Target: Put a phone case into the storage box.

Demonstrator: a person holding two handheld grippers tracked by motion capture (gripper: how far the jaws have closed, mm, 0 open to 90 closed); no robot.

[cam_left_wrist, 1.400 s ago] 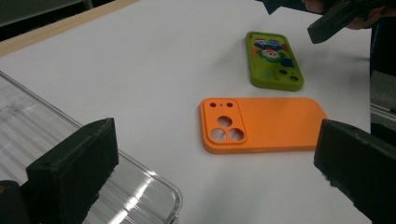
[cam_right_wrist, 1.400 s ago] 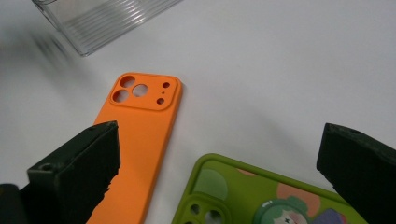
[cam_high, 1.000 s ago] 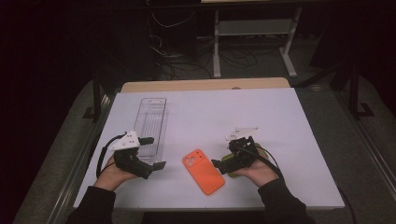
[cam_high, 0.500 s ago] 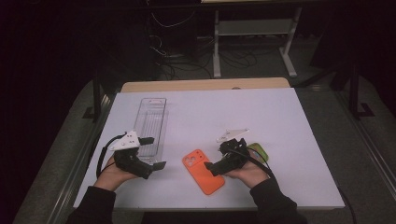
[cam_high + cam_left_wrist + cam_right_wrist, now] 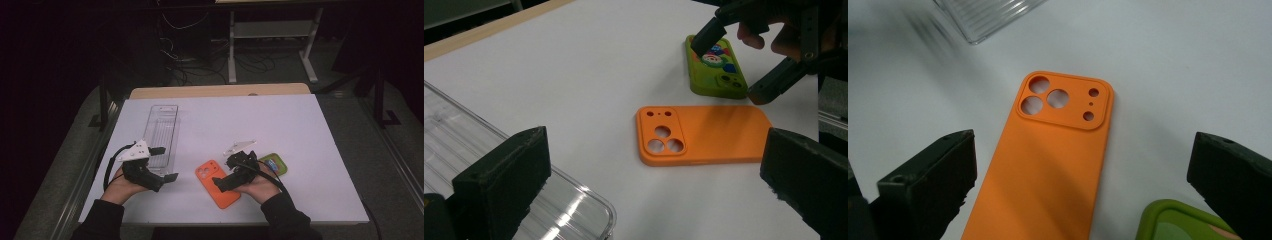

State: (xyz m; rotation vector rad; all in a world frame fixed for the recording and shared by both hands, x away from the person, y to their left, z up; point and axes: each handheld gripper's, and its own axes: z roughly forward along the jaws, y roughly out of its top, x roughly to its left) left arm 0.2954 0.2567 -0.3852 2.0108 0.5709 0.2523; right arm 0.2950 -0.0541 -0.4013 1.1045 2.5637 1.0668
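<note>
1. Over the white table (image 5: pixel 300 130) in the high view, the right gripper (image 5: pixel 226 181) hovers with jaws spread above the flat orange silicone phone case (image 5: pixel 217 184), gripping nothing. The case lies near the table's front edge, camera cut-outs pointing away from the person. A green phone case with a printed picture (image 5: pixel 274 163) sits just beside the right hand. The left gripper (image 5: pixel 165 165) rests wide open, empty, touching the near end of the clear ribbed plastic tray (image 5: pixel 161 131). Bare table stretches broadly behind and to the right of the cases.

2. From the left gripper view, its two black jaws stand far apart, framing the orange case (image 5: pixel 704 134), which lies flat with bare white surface all round its edges. The tray's rounded corner (image 5: pixel 574 210) sits under the left jaw. Farther off, the right gripper (image 5: pixel 744 60) hangs open over the green case (image 5: pixel 714 67).

3. Through the right gripper view, the widely parted jaws flank the orange case (image 5: pixel 1048 155) without touching it. The green case's corner (image 5: pixel 1173 222) lies near, a thin gap between them; the tray's end (image 5: pixel 988 15) stands well apart.
</note>
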